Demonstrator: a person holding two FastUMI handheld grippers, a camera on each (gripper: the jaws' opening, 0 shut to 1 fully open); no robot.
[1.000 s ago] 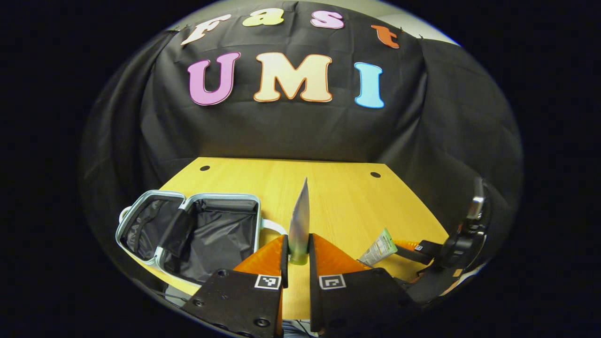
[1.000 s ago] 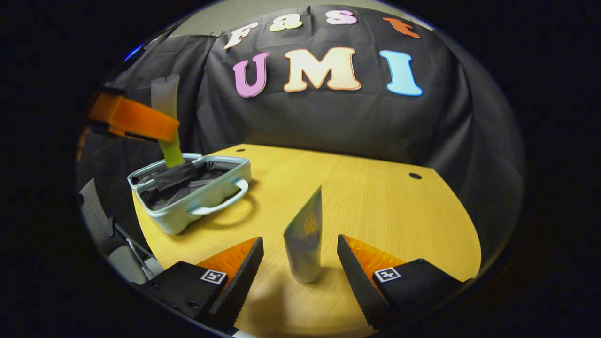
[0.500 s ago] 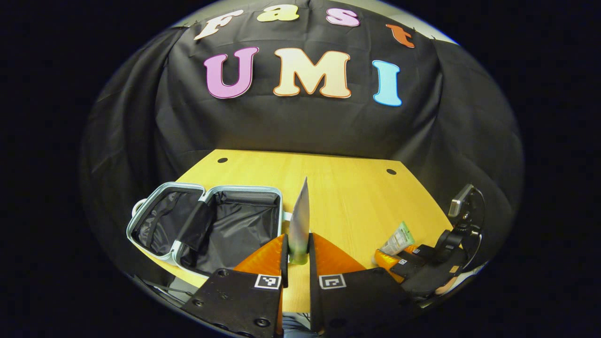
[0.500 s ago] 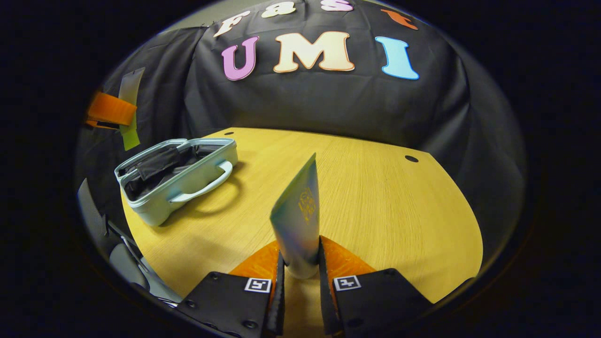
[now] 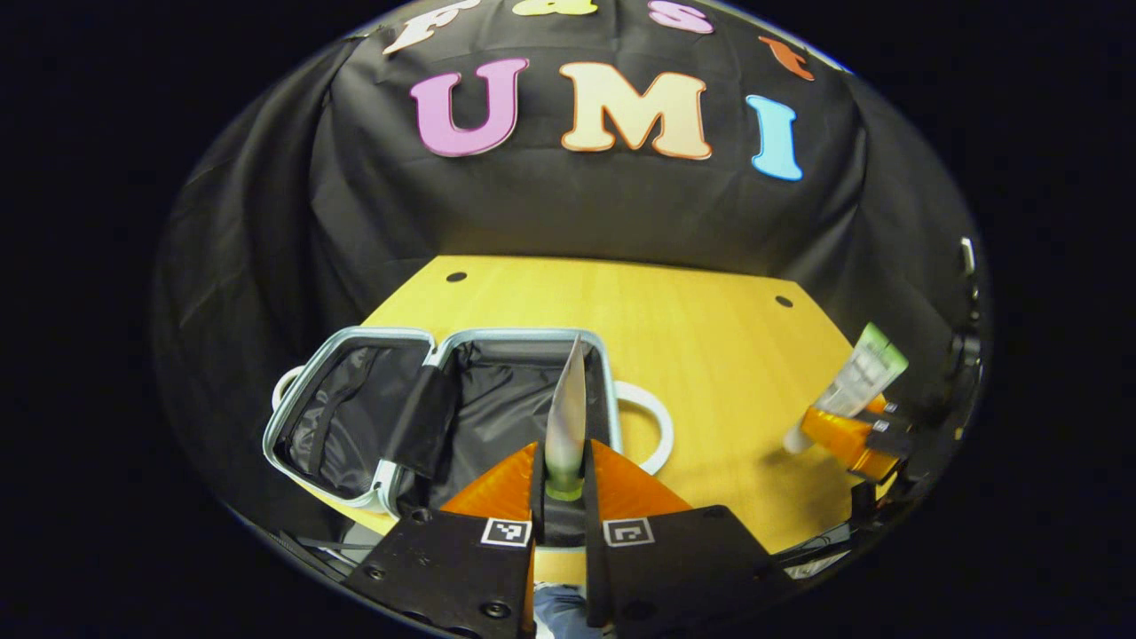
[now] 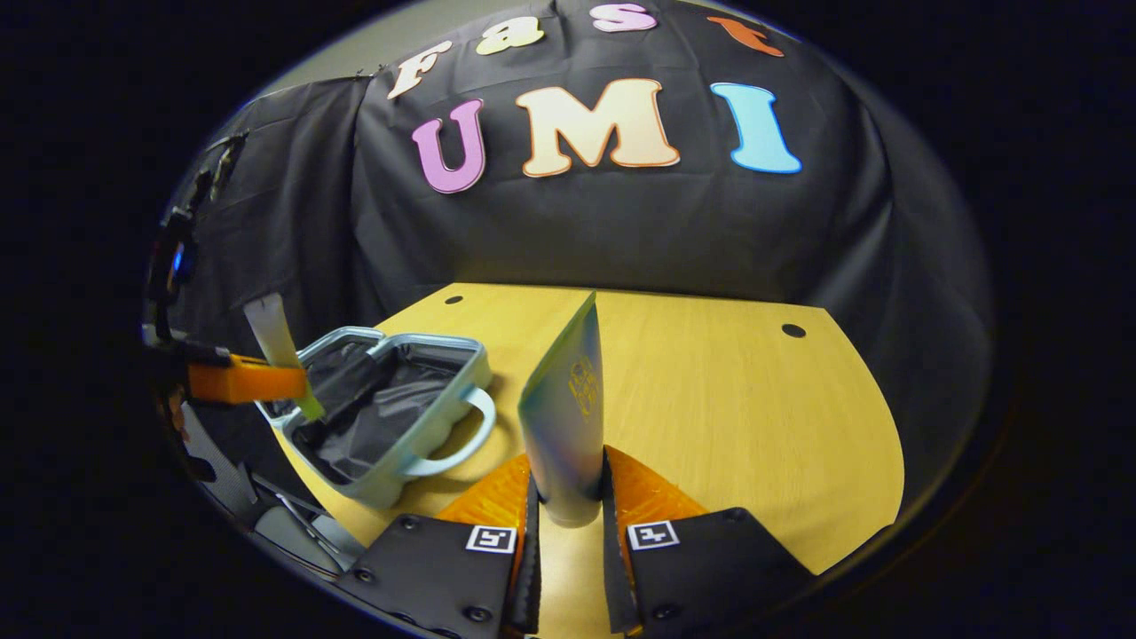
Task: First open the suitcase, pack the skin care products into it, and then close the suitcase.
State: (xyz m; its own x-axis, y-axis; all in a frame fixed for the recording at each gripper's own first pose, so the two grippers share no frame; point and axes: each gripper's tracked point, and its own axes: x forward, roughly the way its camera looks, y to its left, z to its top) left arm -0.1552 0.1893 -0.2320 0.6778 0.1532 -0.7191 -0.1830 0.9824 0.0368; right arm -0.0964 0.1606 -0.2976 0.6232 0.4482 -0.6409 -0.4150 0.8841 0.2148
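My left tongs [image 5: 564,479] clamp tube [image 5: 566,417] over open suitcase [image 5: 444,408]; right tongs [image 6: 568,506] clamp second tube [image 6: 568,417]. Risk: early release, tube bounces off rim onto counter [image 5: 710,373].

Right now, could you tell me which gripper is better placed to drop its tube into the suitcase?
Left gripper: its tube hangs over the open suitcase; the right gripper holds its tube beside it.
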